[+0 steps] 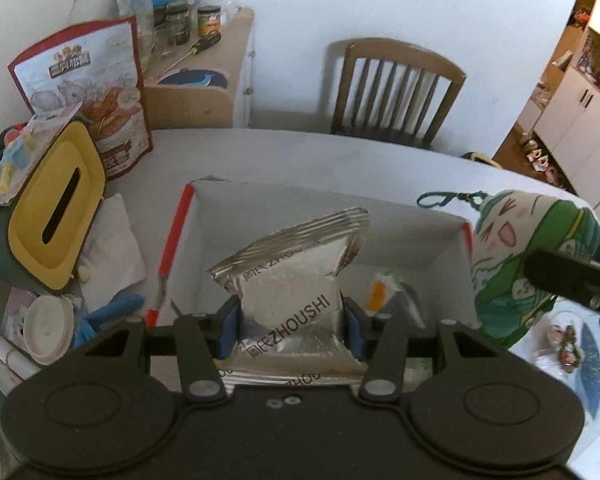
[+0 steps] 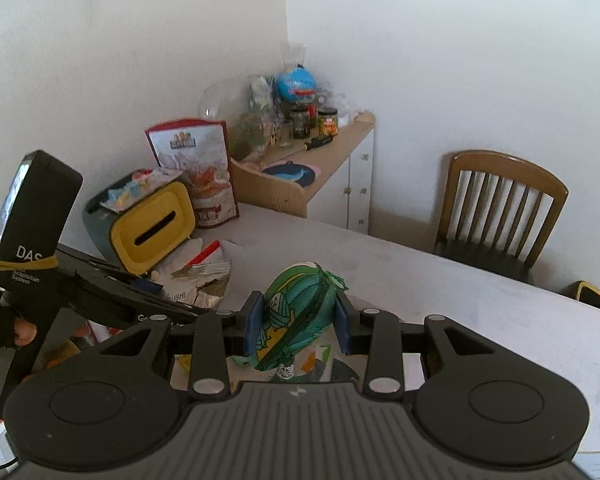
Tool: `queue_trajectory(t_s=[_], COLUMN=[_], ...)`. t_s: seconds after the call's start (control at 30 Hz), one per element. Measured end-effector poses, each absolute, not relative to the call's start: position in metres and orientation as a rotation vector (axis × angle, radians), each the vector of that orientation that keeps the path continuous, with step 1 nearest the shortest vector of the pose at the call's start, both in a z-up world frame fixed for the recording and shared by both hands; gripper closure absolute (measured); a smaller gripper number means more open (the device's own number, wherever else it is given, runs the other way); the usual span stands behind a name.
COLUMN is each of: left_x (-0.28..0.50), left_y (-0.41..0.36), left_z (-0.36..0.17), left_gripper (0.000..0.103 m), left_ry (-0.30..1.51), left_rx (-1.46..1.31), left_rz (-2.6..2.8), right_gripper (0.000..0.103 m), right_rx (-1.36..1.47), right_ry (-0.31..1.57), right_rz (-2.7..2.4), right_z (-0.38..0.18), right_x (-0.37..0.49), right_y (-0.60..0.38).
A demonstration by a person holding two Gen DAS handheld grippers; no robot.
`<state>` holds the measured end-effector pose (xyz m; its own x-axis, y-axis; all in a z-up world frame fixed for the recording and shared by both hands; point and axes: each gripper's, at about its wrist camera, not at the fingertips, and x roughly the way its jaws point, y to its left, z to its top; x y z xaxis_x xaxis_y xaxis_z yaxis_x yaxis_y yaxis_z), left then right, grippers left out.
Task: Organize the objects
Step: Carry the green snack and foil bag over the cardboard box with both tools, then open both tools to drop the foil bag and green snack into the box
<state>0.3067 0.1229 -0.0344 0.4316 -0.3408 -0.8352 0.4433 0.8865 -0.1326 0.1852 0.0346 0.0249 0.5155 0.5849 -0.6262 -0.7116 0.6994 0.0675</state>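
Note:
My left gripper (image 1: 290, 326) is shut on a silver foil packet (image 1: 296, 280) printed ZHOUSHI, held upright above an open white cardboard box (image 1: 440, 256) with red edges. Inside the box lies a small wrapped item with an orange mark (image 1: 380, 294). My right gripper (image 2: 298, 320) is shut on a green plush charm (image 2: 296, 312) with a cartoon face. The same plush charm (image 1: 512, 260) hangs at the box's right edge in the left wrist view, with its green clasp (image 1: 434, 199) on a cord. The foil packet (image 2: 204, 280) and the left gripper's body (image 2: 100, 280) appear to the left.
A yellow tissue box (image 1: 56, 208) and a red-edged snack bag (image 1: 92, 92) stand at the table's left. A round white lid (image 1: 46, 328) and a blue toy (image 1: 112, 312) lie near it. A wooden chair (image 1: 396, 92) and a cluttered side cabinet (image 1: 204, 92) stand behind the white table (image 1: 340, 160).

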Motion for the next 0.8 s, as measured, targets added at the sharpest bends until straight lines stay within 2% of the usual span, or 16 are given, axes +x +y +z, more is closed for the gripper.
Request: queue_trajectory(t_s=[0.43, 0.8], left_x=[0.34, 0.348], left_y=[0.105, 0.068], left_z=[-0.074, -0.105], left_gripper=[0.053, 0.053], left_ry=[1.058, 1.109], left_rx=[0.179, 0.278], left_rz=[-0.483, -0.516], right_gripper=[0.068, 0.067], right_rx=[-0.301, -0.325], right_ry=[0.773, 0.845], right_rz=[0.785, 0.766], right_z=[-0.057, -0.096], right_x=[0.2, 0.208], right_y=[0.08, 0.083])
